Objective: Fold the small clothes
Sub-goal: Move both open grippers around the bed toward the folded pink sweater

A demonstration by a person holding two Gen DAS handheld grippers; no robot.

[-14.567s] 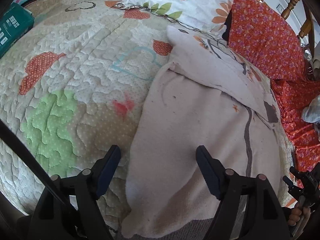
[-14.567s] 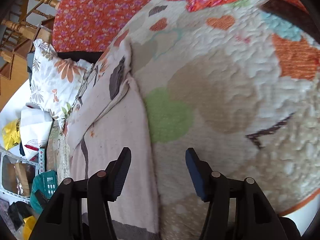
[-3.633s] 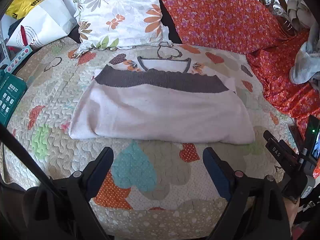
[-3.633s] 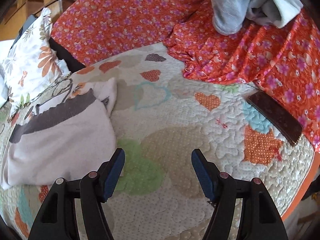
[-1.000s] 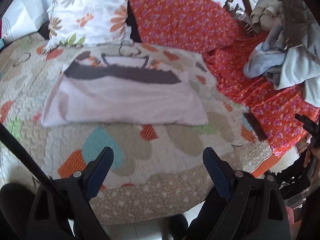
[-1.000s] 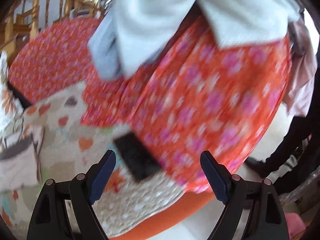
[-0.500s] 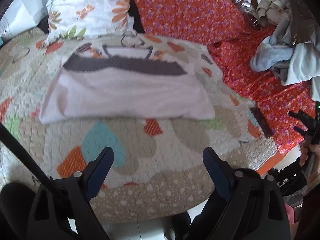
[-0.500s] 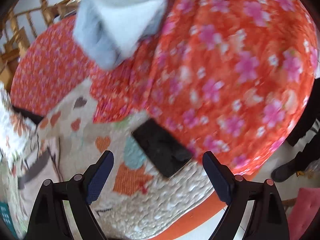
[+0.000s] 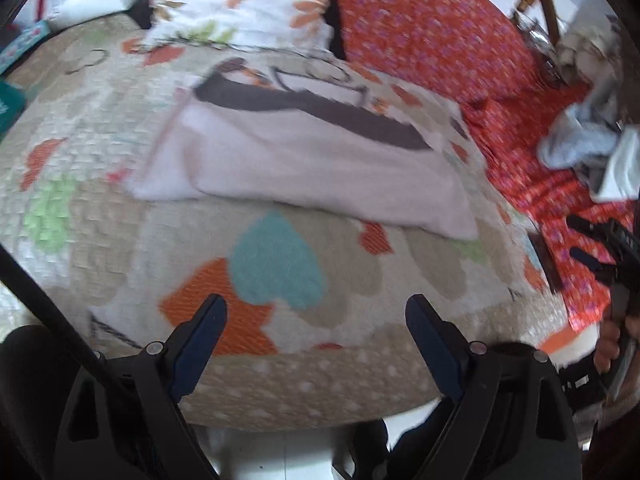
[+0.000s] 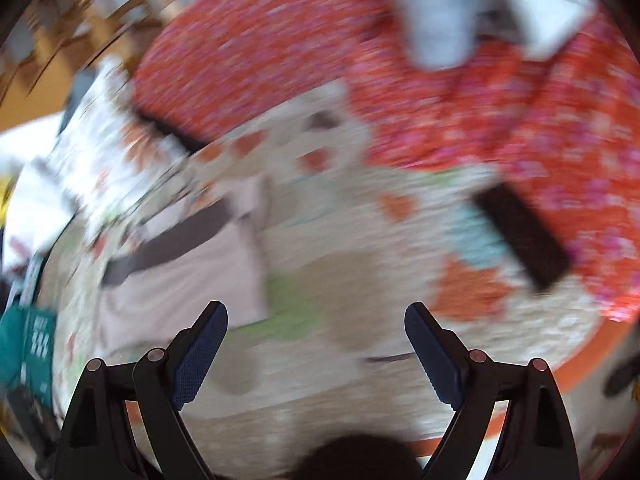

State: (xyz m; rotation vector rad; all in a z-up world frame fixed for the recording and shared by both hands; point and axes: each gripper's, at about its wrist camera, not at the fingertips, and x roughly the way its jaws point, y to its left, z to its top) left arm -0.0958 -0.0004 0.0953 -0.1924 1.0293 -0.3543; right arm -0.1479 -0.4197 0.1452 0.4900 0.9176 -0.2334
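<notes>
A folded pale pink garment with a dark grey band lies flat on the patterned quilt. It also shows in the blurred right wrist view, at the left. My left gripper is open and empty over the quilt's near edge, well short of the garment. My right gripper is open and empty above the quilt, to the right of the garment. It also shows at the right edge of the left wrist view. A heap of grey and white clothes lies on the red floral cloth at the right.
A floral pillow lies behind the garment. A dark phone lies on the quilt by the red cloth. A teal box sits at the far left. Wooden chair rails stand behind the bed.
Both grippers swing back toward the bed. The right wrist view sweeps left from the red cloth onto the quilt and garment. The left gripper moves closer to the quilt. The garment has not moved.
</notes>
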